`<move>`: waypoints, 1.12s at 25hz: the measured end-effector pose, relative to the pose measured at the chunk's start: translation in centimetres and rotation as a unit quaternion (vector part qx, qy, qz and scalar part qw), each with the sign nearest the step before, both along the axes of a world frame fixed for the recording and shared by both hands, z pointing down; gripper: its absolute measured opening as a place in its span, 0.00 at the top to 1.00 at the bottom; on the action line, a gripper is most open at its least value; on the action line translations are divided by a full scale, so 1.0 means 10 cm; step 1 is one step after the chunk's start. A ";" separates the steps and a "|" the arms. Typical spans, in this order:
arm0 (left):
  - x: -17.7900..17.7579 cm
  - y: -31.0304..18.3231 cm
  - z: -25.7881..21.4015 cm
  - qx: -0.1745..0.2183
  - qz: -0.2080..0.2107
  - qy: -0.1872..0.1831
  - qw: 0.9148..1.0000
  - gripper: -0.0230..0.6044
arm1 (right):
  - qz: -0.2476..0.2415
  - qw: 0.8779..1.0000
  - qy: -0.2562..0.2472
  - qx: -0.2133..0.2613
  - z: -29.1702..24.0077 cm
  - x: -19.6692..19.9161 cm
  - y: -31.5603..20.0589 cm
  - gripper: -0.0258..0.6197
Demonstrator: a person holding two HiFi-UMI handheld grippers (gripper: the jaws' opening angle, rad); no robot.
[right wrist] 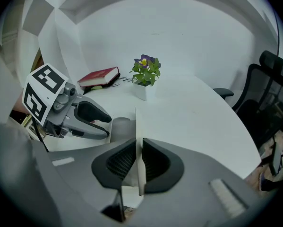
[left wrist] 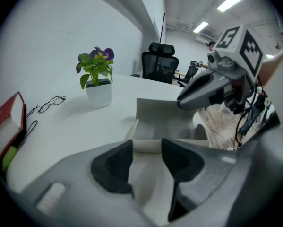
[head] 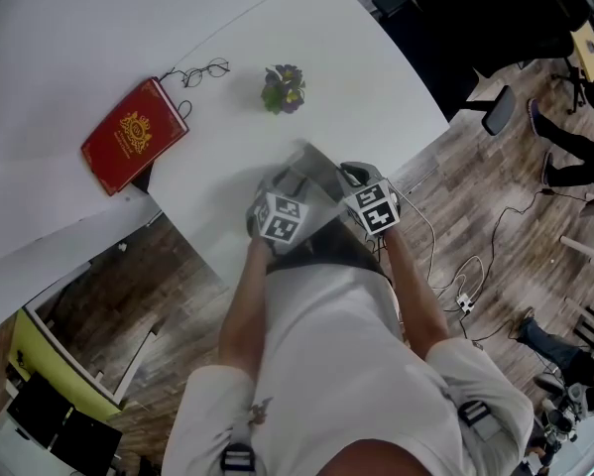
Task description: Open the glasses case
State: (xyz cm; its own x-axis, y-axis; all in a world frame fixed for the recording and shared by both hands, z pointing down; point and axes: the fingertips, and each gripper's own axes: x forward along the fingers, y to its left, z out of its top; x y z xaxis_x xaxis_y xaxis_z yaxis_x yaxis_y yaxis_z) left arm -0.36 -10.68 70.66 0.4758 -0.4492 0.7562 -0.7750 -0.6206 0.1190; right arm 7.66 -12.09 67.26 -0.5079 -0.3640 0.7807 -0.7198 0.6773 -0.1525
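Note:
The white glasses case (head: 313, 165) lies at the near edge of the white table (head: 376, 77) with its lid (left wrist: 162, 113) raised upright. My left gripper (left wrist: 147, 151) is shut on the case's lower part, which fills the gap between its dark pads (left wrist: 114, 164). My right gripper (right wrist: 139, 161) is shut on the thin edge of the lid (right wrist: 139, 126), which rises as a narrow white sheet between its pads. In the head view the left gripper (head: 281, 180) and the right gripper (head: 349, 175) stand side by side over the case. Each gripper shows in the other's view, the right gripper (left wrist: 203, 91) and the left gripper (right wrist: 87, 119).
A small potted plant (head: 283, 88) with purple flowers stands in the middle of the table. Behind it to the left lie a pair of thin-framed glasses (head: 205, 70) and a red book (head: 133, 135). A black office chair (right wrist: 269, 93) stands past the table's right edge.

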 end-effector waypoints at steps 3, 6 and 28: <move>0.00 0.01 0.00 0.000 -0.001 0.000 1.000 0.66 | 0.002 1.000 0.001 -0.001 0.00 0.01 -0.01 0.90; 0.00 0.01 0.00 -0.001 -0.001 0.000 1.000 0.66 | 0.005 1.000 0.001 -0.002 0.01 0.02 -0.01 0.91; 0.01 -0.01 -0.01 0.005 -0.002 0.001 1.000 0.66 | 0.027 1.000 0.010 0.004 0.05 0.10 -0.10 0.91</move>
State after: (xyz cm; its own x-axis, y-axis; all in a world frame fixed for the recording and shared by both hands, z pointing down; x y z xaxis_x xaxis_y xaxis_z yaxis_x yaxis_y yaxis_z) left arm -0.26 -10.83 70.59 0.4760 -0.4583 0.7506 -0.7771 -0.6188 0.1149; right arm 8.66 -13.09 67.71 -0.4724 -0.3956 0.7876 -0.7576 0.6390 -0.1335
